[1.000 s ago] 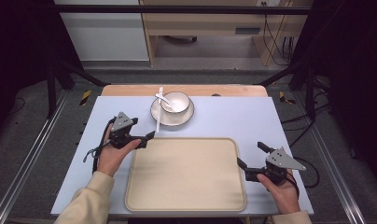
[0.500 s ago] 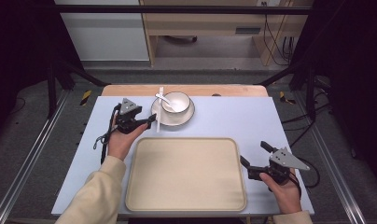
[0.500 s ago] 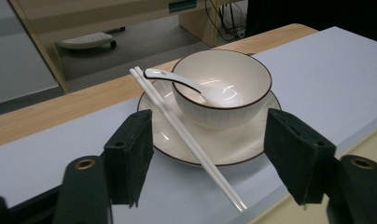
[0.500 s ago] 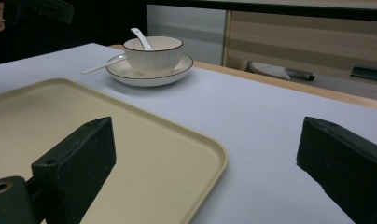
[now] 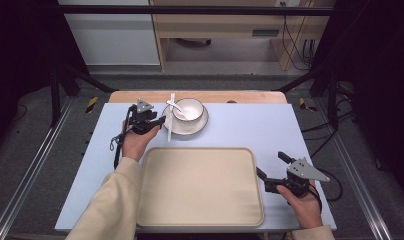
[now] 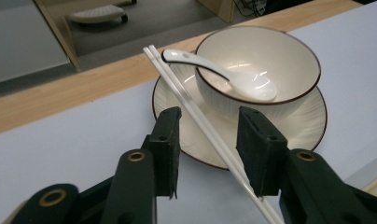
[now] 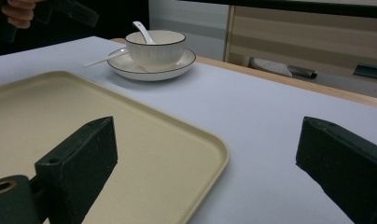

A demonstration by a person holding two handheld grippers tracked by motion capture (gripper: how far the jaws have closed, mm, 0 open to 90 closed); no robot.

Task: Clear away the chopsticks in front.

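A white bowl [image 5: 189, 109] with a white spoon [image 5: 175, 105] in it stands on a dark-rimmed plate [image 5: 185, 127] at the back of the table. White chopsticks [image 5: 169, 117] rest across the plate's left rim. My left gripper [image 5: 160, 120] sits at that rim. In the left gripper view the chopsticks [image 6: 196, 112] run between the jaws of that gripper [image 6: 210, 121], close to the right one, with a gap on the left. These jaws have just been closing. My right gripper [image 5: 270, 164] stands open at the right edge of the beige tray [image 5: 200, 185].
The tray [image 7: 60, 116] fills the front middle of the pale blue table. A wooden strip [image 5: 240, 96] runs along the table's far edge. Metal rails flank the table on both sides. Bare tabletop lies right of the plate.
My left hand has moved away from the tray's left corner up to the plate, and its jaws have narrowed around the chopsticks. The right hand has stayed put.
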